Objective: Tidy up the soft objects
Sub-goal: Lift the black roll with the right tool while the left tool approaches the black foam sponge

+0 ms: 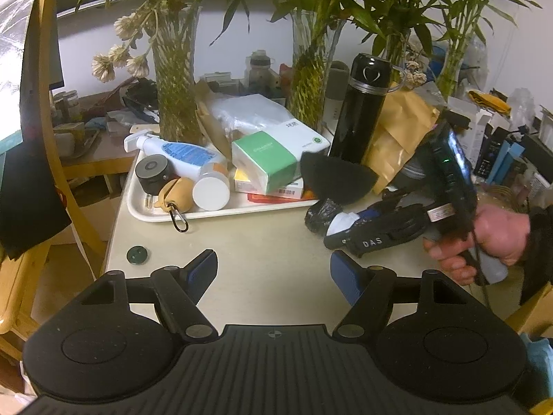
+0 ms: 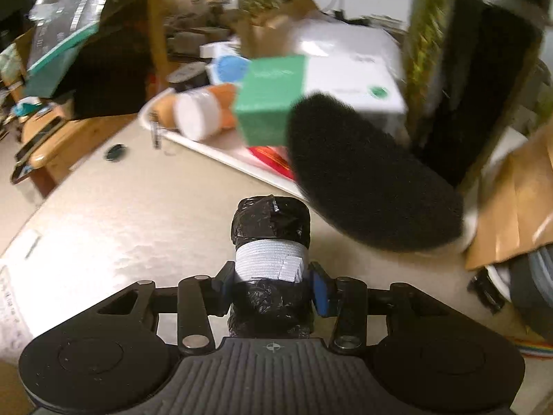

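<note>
A soft roll wrapped in black plastic with a white elastic band lies on the beige table. My right gripper is shut on it, a blue pad pressing each side at the band. In the left wrist view the same roll shows at the tip of the right gripper, which a hand holds. A black oval foam pad leans on the tray edge just beyond the roll. My left gripper is open over bare tabletop, with nothing between its fingers.
A white tray holds a green-and-white box, a spray bottle, a jar and small items. Behind stand a black flask, glass vases with plants and brown paper bags. A dark green disc lies near the table's left edge.
</note>
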A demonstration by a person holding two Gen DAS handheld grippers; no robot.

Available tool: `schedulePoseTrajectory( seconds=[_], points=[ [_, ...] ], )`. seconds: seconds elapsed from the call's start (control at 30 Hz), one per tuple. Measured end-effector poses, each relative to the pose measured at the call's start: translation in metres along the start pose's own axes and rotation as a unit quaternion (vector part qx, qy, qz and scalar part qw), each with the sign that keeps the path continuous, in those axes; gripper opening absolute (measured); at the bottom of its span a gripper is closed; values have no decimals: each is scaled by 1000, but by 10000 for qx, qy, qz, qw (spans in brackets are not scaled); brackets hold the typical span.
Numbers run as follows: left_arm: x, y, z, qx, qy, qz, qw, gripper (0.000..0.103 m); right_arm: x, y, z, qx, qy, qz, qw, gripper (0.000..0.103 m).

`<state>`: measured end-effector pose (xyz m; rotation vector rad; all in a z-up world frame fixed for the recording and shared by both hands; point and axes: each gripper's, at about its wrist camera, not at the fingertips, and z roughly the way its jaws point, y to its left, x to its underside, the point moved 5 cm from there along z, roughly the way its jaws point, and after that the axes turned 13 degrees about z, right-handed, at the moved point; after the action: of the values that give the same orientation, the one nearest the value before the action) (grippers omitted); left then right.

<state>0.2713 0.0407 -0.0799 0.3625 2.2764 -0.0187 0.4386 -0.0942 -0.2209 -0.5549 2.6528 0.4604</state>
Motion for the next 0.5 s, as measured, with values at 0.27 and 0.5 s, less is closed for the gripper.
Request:
schedulePoseTrajectory(
  seconds=[0.27, 0.5],
  points=[
    [1, 3, 0, 5, -3, -99, 10000, 72, -2, 22, -39, -302, -124, -361, 9988, 47],
    [-1, -1, -1, 24, -42, -65, 10000, 72, -3, 28, -77, -179, -241, -563, 9980, 47]
  ],
)
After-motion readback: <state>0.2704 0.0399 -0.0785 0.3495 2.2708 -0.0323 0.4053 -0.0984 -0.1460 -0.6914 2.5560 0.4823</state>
